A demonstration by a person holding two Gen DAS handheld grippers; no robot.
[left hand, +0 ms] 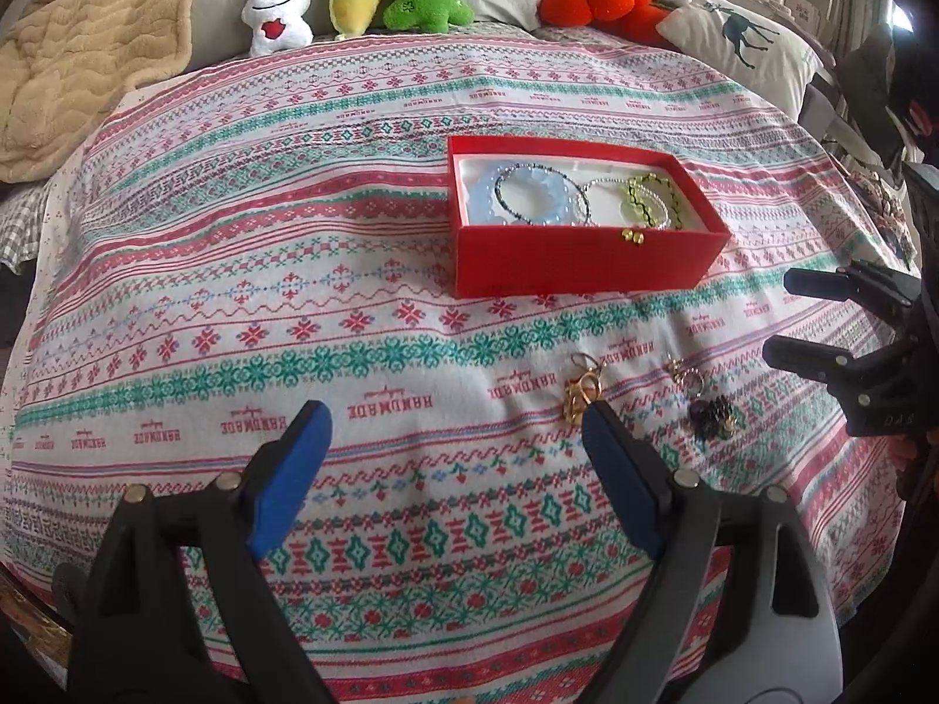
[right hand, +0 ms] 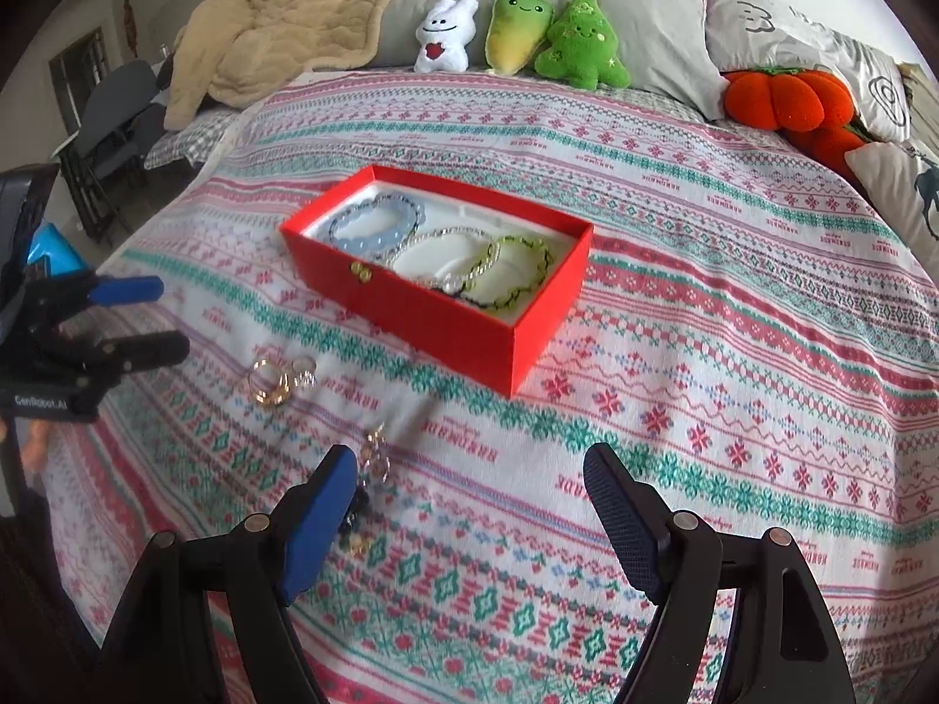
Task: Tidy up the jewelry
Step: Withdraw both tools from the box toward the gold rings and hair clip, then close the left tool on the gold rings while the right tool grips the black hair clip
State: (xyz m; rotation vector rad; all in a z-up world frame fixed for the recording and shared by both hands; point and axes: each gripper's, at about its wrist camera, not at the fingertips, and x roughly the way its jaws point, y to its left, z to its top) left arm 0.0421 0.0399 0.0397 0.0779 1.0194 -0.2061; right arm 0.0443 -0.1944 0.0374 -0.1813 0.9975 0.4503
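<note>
Both the left gripper (left hand: 455,419) and right gripper (right hand: 469,463) gape wide, empty; each should straddle loose gold rings (left hand: 581,393) near the red box (left hand: 581,261) squarely before pinching.

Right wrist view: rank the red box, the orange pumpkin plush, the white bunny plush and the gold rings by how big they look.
1. red box
2. orange pumpkin plush
3. white bunny plush
4. gold rings

The plushes sit farther back, so true sizes may differ.

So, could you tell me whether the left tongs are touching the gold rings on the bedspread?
Cannot tell. In the left wrist view the gold rings sit right at one fingertip of the open left tongs; no gap shows plainly.
</note>
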